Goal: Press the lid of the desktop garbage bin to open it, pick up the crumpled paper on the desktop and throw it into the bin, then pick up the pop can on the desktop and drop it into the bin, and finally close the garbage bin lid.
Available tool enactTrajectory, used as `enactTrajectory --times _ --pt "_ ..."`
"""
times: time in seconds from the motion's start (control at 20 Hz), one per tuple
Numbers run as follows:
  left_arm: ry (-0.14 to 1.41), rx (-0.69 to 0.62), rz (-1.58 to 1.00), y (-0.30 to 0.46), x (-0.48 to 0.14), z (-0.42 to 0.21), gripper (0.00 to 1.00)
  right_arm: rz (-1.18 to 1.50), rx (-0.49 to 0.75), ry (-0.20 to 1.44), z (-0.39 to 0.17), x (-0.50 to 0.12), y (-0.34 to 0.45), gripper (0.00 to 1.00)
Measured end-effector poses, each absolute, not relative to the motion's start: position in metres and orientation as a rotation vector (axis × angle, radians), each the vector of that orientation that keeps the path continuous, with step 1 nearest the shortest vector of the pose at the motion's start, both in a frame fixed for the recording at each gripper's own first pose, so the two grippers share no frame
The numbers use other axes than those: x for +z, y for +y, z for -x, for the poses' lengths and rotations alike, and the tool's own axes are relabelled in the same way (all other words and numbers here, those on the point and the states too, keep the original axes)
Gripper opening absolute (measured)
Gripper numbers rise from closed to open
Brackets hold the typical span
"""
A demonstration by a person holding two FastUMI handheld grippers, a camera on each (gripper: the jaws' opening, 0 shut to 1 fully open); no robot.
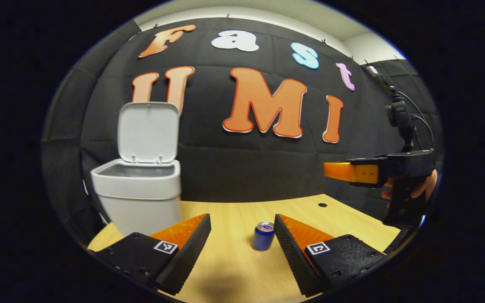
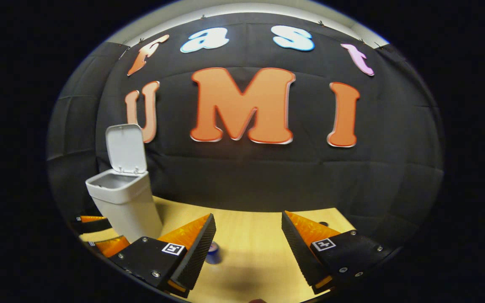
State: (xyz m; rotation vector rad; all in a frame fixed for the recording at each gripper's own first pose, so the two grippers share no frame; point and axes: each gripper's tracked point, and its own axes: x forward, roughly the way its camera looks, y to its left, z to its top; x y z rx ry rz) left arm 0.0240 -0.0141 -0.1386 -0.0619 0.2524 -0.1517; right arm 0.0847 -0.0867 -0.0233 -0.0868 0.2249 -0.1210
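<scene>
From the left gripper view I see my left gripper [image 1: 242,235] with its fingers spread wide and nothing between them but the pop can [image 1: 263,236], standing upright on the desktop [image 1: 234,269] just beyond the tips, nearer the right-hand finger. The garbage bin [image 1: 139,198] stands past the left-hand finger, its lid [image 1: 148,131] tipped up and back (fully open, the hollow showing). Off to the far right a hand [image 1: 421,187] holds the other gripper, side-on.

The right gripper view gives me my right gripper [image 2: 249,244], fingers also wide and empty. Here the can [image 2: 214,253] is half hidden behind the left-hand finger's tip, and the bin [image 2: 124,202] stands beyond that finger.
</scene>
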Motion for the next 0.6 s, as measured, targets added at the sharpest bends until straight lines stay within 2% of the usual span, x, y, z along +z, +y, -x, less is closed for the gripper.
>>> enactTrajectory --times 0.25,0.45,0.6 --pt "0.357 -0.154 0.015 -0.072 -0.224 -0.067 0.95 0.087 -0.216 0.28 -0.047 -0.046 -0.157 0.94" --pt "0.459 -0.116 -0.031 -0.093 -0.303 -0.106 0.96 0.087 -0.213 0.312 -0.035 -0.055 -0.168 0.94" --pt "0.489 -0.077 -0.066 -0.096 -0.339 -0.135 0.96 0.088 -0.198 0.317 -0.03 -0.051 -0.166 0.94"
